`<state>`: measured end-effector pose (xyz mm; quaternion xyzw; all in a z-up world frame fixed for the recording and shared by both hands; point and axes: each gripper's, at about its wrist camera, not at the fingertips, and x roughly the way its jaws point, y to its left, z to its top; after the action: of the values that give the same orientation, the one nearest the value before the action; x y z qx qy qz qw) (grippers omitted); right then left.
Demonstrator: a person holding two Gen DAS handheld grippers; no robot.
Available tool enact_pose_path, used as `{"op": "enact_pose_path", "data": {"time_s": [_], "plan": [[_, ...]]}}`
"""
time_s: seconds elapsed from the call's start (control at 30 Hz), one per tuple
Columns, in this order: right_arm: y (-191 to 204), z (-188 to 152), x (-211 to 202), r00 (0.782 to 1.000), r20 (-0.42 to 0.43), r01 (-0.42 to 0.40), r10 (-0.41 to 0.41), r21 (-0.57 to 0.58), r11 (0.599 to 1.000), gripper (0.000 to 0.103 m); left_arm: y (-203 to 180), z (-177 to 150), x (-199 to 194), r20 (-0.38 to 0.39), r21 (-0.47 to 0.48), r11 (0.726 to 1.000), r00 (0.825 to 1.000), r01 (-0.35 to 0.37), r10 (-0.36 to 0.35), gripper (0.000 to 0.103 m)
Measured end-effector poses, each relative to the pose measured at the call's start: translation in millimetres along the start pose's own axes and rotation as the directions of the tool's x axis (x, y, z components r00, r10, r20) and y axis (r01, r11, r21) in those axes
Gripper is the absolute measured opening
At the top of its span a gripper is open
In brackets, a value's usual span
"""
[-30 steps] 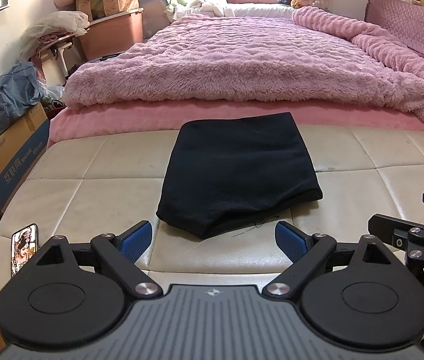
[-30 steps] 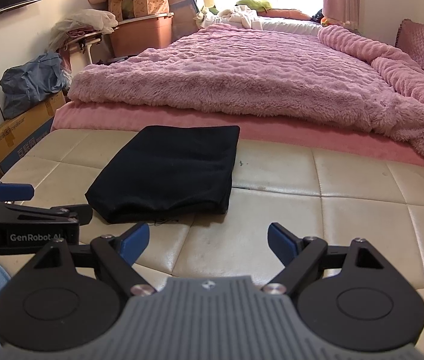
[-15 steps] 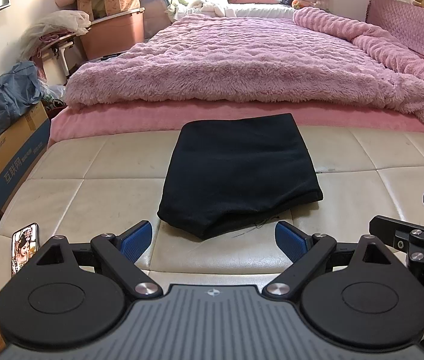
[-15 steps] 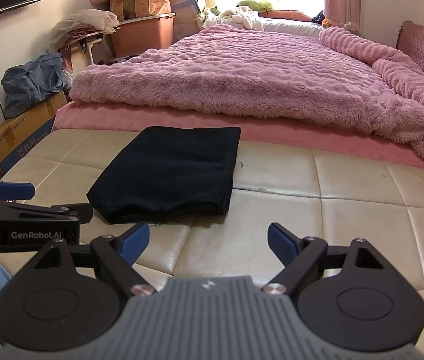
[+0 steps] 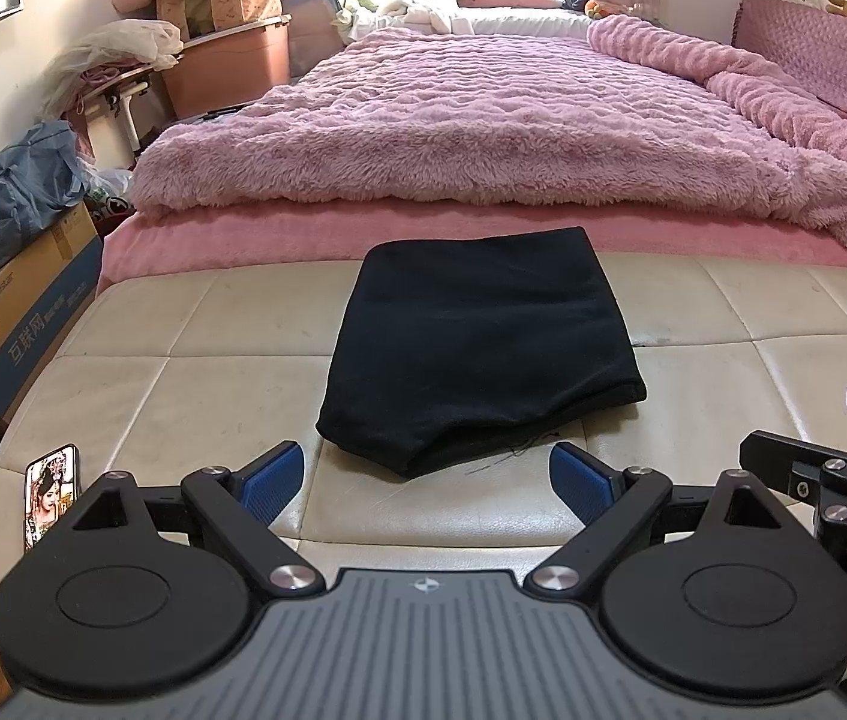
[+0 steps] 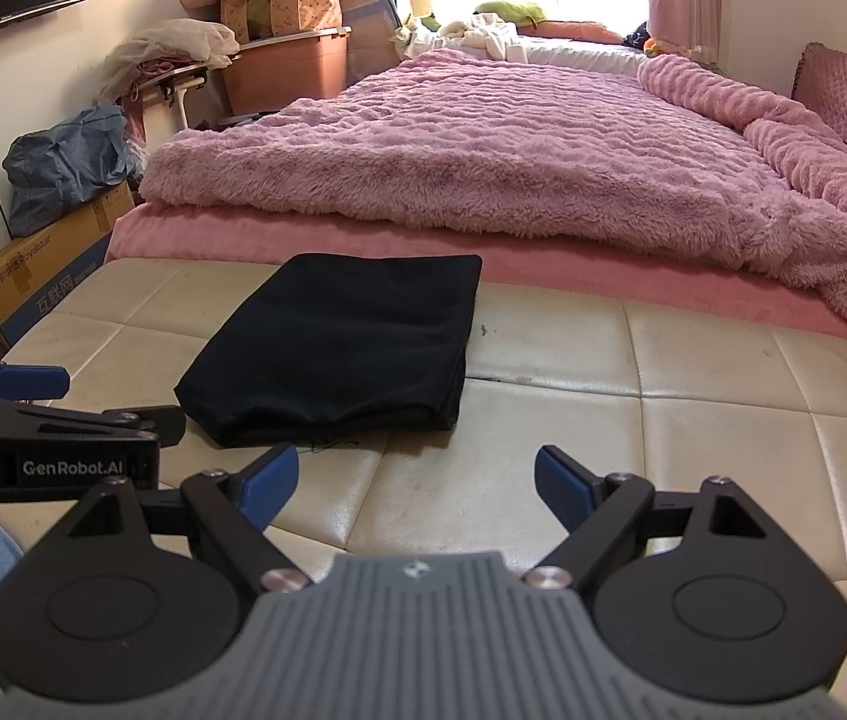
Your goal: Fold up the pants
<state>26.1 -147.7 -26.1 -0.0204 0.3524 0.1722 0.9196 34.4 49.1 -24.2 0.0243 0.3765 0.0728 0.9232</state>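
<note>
On cream tufted surface (image 5: 195,396), left wrist view: folded black pants (image 5: 483,348) lie flat, far edge at pink bed (image 5: 483,120). Left gripper (image 5: 426,474) spread wide, empty, just short of pants' near edge. Phone (image 5: 51,495) at surface's left corner.

Right wrist view: right gripper (image 6: 416,483) spread, empty, over bare surface, pants (image 6: 339,342) ahead-left. Left gripper (image 6: 93,402) visible at left edge.

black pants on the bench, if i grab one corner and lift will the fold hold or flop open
The pants are probably floppy: the near edge sags in soft, rounded layers, so lifting one corner would likely let the fold fall open. They look light, a thin flat stack. On the smooth bench they may slide when pushed rather than bunch.
</note>
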Motion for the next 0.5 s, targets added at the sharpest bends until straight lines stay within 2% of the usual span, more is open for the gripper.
{"op": "enact_pose_path", "data": {"time_s": [0.5], "plan": [[1.6,-0.3,-0.8,1.000,-0.001,-0.001,0.001,-0.003,1.000,0.082,-0.9,-1.3,-1.3,0.005,-0.004,1.000,1.000,-0.009,0.009,0.103]]}}
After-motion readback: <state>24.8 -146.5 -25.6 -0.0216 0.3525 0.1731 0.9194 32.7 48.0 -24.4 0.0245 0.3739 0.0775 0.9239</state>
